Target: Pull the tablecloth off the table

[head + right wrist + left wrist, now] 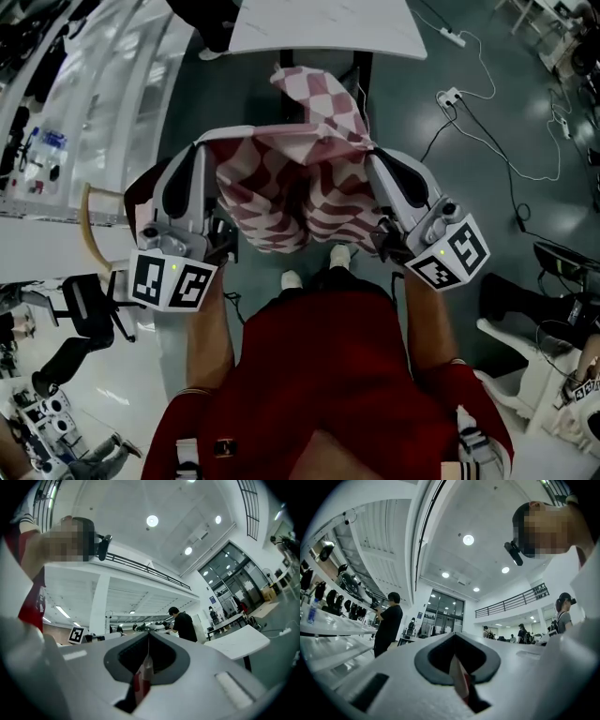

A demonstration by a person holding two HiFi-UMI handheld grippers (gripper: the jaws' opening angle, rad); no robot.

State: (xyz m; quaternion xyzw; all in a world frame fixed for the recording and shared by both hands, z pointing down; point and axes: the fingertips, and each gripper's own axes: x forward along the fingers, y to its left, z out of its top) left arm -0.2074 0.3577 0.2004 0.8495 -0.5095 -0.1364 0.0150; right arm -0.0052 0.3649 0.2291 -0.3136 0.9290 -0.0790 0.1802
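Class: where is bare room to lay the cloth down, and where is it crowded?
Bare: the white table, beyond the hanging tablecloth. Crowded: the floor to its right, with a power strip; the counter at left.

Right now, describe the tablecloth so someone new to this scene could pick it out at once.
In the head view, start at the white table at the top. Just below it, the tablecloth hangs bunched between the left hand-held gripper and the right hand-held gripper, each shut on an edge. It is the only red-and-white checked thing in view.
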